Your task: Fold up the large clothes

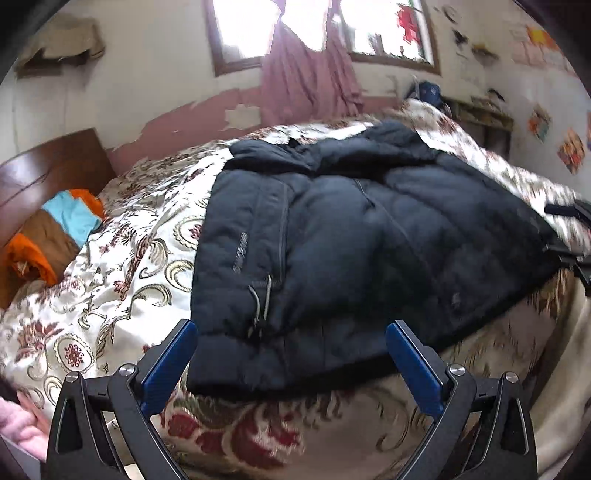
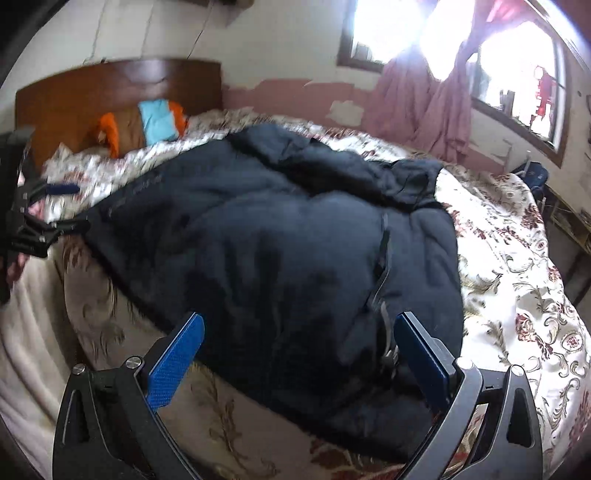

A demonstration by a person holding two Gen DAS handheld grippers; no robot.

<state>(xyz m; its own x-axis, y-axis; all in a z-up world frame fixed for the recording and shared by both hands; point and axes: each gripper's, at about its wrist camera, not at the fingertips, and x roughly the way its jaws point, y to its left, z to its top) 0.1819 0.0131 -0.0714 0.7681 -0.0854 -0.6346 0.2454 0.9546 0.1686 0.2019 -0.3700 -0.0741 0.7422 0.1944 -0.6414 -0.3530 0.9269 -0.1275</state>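
My left gripper (image 1: 291, 334) has its jaws spread wide, the 2 blue pads (image 1: 168, 365) well apart and holding nothing; they hang just above the near hem of the dark navy puffer jacket (image 1: 351, 236), and I cannot tell whether either pad brushes the fabric. My right gripper (image 2: 299, 328) is likewise wide open and empty-handed, its pads (image 2: 177, 354) straddling the jacket's (image 2: 277, 240) near edge from above, with a zipper strip and pull running down close to the right-hand pad. The jacket lies spread flat on the floral bedspread (image 1: 122, 266), its hem right at the near edge of the bed where the cover (image 2: 517, 295) drops over the side, its collar end bunched up toward the far edge below the window (image 1: 280, 29). In the left view, bare bedspread lies to the jacket's left, running up to the wooden headboard (image 1: 44, 170) and the orange, brown and blue pillow (image 1: 55, 229) at that corner. In the right view, a wide band of bedspread lies to the jacket's right, out to the bed's rounded foot corner. Each gripper shows at the side margin of the other's view, blurred, near the jacket's outer corners. The pink curtain (image 2: 424, 99) hangs behind the bed's far edge.
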